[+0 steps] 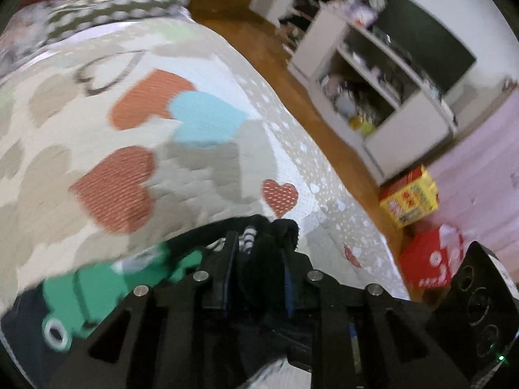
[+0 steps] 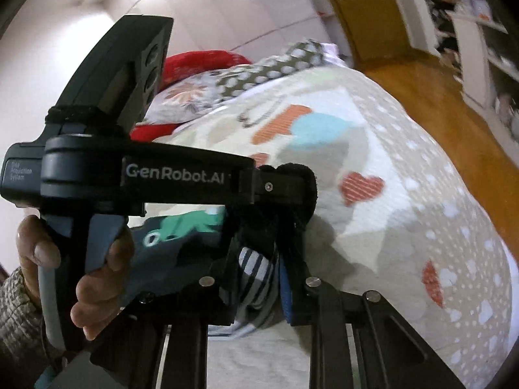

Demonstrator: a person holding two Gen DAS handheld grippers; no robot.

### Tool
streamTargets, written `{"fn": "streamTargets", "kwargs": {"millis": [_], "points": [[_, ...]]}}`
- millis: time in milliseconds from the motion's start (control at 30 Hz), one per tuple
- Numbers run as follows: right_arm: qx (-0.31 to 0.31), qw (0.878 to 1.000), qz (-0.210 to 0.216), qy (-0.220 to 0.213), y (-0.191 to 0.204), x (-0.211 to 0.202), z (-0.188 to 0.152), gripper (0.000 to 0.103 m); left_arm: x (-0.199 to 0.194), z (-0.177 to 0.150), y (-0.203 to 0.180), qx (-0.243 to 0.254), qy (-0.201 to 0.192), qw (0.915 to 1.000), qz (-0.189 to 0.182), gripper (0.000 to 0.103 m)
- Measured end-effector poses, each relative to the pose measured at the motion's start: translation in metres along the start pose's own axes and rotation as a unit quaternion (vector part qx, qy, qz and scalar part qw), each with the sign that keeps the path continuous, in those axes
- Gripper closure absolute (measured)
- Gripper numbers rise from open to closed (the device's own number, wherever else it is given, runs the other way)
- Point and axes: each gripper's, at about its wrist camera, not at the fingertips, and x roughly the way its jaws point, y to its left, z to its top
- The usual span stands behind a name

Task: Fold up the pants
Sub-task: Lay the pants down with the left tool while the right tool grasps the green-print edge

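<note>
Pants [image 2: 181, 243] pinched by both closed grippers, left gripper [image 1: 259, 243] lettered "GenRobot.AI"; right gripper [image 2: 259, 265] beside it.

Left gripper [image 1: 259, 246] fingers [image 1: 231, 253] pinch dark pants [image 1: 97, 288] over heart-print bedspread [image 1: 129, 129].

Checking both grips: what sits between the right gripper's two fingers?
In the right wrist view, the right gripper pinches the pants: striped waistband fabric fills the gap. The left gripper clamps the same fabric beside it.
</note>
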Motion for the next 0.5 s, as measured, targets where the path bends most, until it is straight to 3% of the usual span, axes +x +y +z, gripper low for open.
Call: {"fn": "streamTargets", "kwargs": {"millis": [200,333,400,500], "points": [[-0.095,0.994,0.040,0.023,0.065,0.014,-0.006,0.078,-0.059,-0.057,0.064,-0.105,-0.065,0.9923,-0.002,0.075],[-0.134,0.985,0.067,0.082,0.099,0.049,-0.023,0.055,-0.079,-0.103,0.102,-0.185,-0.075,0.9798,0.006,0.062],[-0.146,0.981,0.060,0.109,0.109,0.064,-0.031,0.052,-0.089,-0.118,0.108,-0.199,-0.088,0.9759,0.015,0.060],[-0.152,0.981,0.057,0.109,0.116,0.061,-0.033,0.050,-0.115,-0.144,0.114,-0.212,-0.123,0.9687,0.043,0.050]]}}
